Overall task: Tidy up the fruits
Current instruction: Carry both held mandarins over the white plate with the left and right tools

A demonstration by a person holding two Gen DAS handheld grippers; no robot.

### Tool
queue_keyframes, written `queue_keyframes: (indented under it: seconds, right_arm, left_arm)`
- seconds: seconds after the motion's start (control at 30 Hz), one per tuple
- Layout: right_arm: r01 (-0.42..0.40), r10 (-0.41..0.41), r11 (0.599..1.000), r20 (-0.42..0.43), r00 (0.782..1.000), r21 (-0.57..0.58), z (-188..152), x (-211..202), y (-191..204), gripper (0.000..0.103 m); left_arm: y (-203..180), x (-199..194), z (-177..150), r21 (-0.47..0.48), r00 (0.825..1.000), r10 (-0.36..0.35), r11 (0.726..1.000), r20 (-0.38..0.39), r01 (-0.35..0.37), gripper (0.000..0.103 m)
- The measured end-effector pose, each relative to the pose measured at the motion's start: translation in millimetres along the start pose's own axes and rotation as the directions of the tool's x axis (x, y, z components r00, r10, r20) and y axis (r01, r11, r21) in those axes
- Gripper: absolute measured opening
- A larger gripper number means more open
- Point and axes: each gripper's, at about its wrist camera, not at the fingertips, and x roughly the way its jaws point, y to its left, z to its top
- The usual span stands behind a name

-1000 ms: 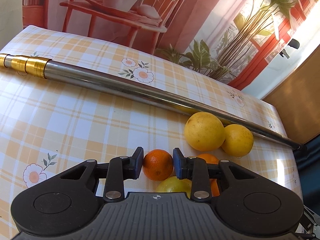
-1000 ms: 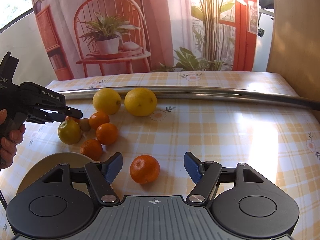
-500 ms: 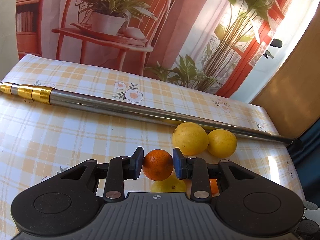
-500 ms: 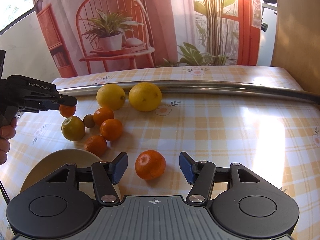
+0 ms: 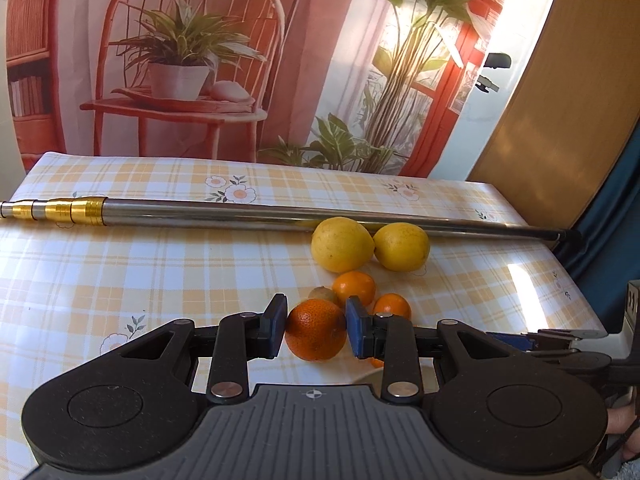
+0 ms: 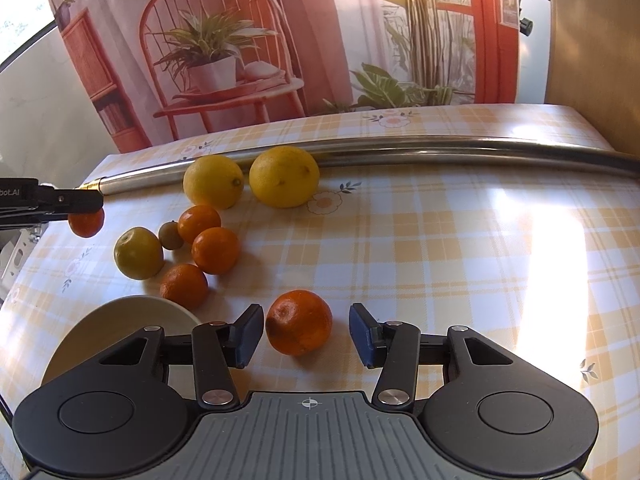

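My left gripper [image 5: 316, 330] is shut on an orange mandarin [image 5: 316, 330] and holds it above the table; it also shows at the left of the right wrist view [image 6: 86, 222]. My right gripper [image 6: 306, 334] is open around another mandarin [image 6: 299, 322] that rests on the table, its pads apart from it. Two lemons [image 6: 284, 176] lie by a metal pole [image 6: 440, 154]. Three mandarins [image 6: 215, 250], a yellow-green citrus [image 6: 138, 253] and a small brown fruit [image 6: 171, 235] lie in a cluster. A cream plate [image 6: 120, 320] sits at the near left.
The table has a yellow checked cloth [image 6: 460, 260] with a bright sun patch at the right. The long pole spans the table behind the fruit. A printed backdrop stands behind the table's far edge, a wooden panel at the right.
My left gripper has lifted the mandarin off the table and drawn back from the cluster. My right gripper has moved closer to the lone mandarin and its jaws have narrowed a little.
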Motion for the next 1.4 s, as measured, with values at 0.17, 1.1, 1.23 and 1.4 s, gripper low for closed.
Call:
queue_keyframes:
  seconds: [0.17,1.1,1.23,1.4]
  right_arm:
    - [-0.006,0.007,1.0,-0.011,1.0,0.016,0.1,5.0,-0.3,0.042]
    - [-0.026,0.026,1.0,0.052,0.998,-0.009,-15.6,-27.1,10.6,0.034]
    - [-0.053,0.054,0.998,0.043,0.998,-0.028,-19.1,-35.7,19.9,0.034]
    - [-0.087,0.088,0.995,0.025,0.996,-0.053,-24.5,-40.7,33.0,0.034]
  left_arm:
    - [-11.0,-10.0,-15.7,0.058,1.0,-0.013,0.998,-0.004,0.013,0.034]
    - [-30.7,-28.0,-74.2,0.135,0.995,0.034,0.991,-0.098,-0.02,0.034]
    - [-31.4,-28.0,-77.5,0.141,0.994,0.044,0.99,-0.1,-0.03,0.034]
    - [-33.4,-27.4,-81.2,0.157,0.993,0.059,0.987,-0.1,-0.042,0.034]
